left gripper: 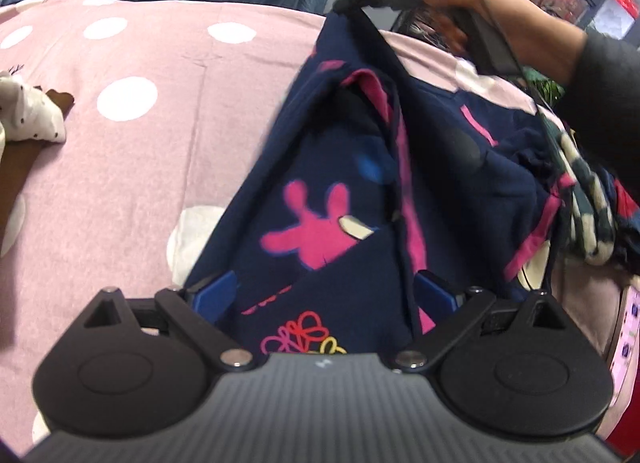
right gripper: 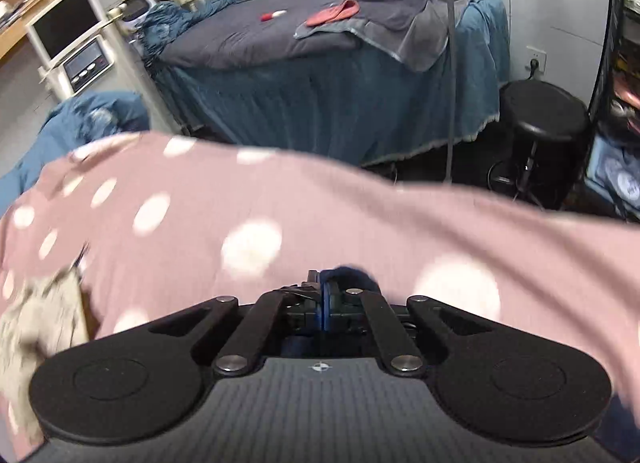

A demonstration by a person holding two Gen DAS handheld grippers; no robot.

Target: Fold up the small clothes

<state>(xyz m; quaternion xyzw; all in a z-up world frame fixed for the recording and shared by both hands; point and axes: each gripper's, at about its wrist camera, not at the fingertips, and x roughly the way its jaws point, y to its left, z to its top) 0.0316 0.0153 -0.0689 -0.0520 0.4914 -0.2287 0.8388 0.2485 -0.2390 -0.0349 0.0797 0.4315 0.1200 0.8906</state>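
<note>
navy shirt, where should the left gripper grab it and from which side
Probably the near hem of the navy shirt, coming in from the near edge. The right gripper already holds the far end up, so the cloth hangs stretched toward the left gripper, whose open fingers flank that hem.

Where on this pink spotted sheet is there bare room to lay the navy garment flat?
Bare sheet lies between the white dotted cloth and the navy garment. The striped clothes pile beside the garment crowds that side.
</note>
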